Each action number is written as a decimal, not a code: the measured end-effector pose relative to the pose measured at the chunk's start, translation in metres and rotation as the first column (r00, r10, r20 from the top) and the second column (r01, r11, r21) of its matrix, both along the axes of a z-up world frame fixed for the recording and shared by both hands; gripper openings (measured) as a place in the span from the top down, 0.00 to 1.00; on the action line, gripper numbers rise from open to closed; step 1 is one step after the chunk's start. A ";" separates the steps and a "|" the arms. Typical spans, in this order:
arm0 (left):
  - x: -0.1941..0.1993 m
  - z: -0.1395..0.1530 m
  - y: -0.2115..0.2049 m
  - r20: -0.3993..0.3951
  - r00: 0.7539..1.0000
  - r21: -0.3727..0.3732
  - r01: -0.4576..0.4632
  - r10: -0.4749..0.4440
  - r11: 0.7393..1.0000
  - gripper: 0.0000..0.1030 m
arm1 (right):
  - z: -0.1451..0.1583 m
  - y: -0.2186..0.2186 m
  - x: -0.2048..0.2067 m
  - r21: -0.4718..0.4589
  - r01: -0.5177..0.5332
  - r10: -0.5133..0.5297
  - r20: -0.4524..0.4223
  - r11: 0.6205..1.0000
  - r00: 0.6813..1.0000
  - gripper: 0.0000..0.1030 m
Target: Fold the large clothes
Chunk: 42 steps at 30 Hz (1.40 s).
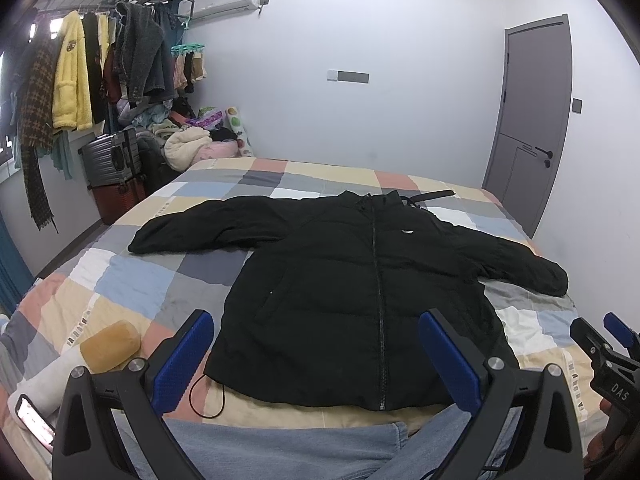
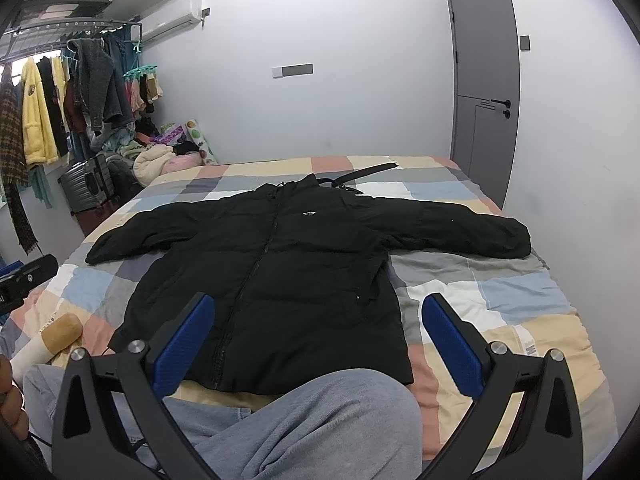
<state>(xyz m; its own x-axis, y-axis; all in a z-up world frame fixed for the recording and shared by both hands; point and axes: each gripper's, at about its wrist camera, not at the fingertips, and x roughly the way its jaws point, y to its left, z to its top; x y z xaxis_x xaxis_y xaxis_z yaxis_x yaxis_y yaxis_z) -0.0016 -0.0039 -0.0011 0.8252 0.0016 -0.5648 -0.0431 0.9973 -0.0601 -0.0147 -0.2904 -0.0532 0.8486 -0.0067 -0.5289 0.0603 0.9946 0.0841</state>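
Observation:
A black zipped puffer jacket (image 1: 352, 280) (image 2: 276, 276) lies flat, front up, on a bed with a checked cover (image 1: 132, 276) (image 2: 492, 292), both sleeves spread sideways. My left gripper (image 1: 316, 326) hovers open above the jacket's hem, blue pads wide apart, holding nothing. My right gripper (image 2: 318, 310) is open too, above the hem's right part, and empty. It shows at the right edge of the left wrist view (image 1: 592, 332). A knee in grey trousers (image 2: 304, 420) sits below the hem.
A tan and white cushion (image 1: 108, 344) and a phone (image 1: 34, 424) lie at the bed's near left. A rack of hanging clothes (image 1: 84, 68), suitcases (image 1: 114, 160) and a clothes pile stand at left. A grey door (image 1: 532, 120) is at the right.

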 end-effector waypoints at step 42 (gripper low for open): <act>0.011 -0.009 0.003 -0.022 1.000 0.002 -0.013 0.013 1.000 0.00 | -0.002 -0.004 0.012 0.016 -0.018 0.018 -0.021 1.000 1.000 0.00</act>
<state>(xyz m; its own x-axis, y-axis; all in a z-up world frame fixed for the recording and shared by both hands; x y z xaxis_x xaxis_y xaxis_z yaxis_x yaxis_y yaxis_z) 0.0090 -0.0012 -0.0102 0.8126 0.0135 -0.5827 -0.0574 0.9967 -0.0570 -0.0026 -0.2945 -0.0555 0.8371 0.0170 -0.5468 0.0446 0.9941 0.0992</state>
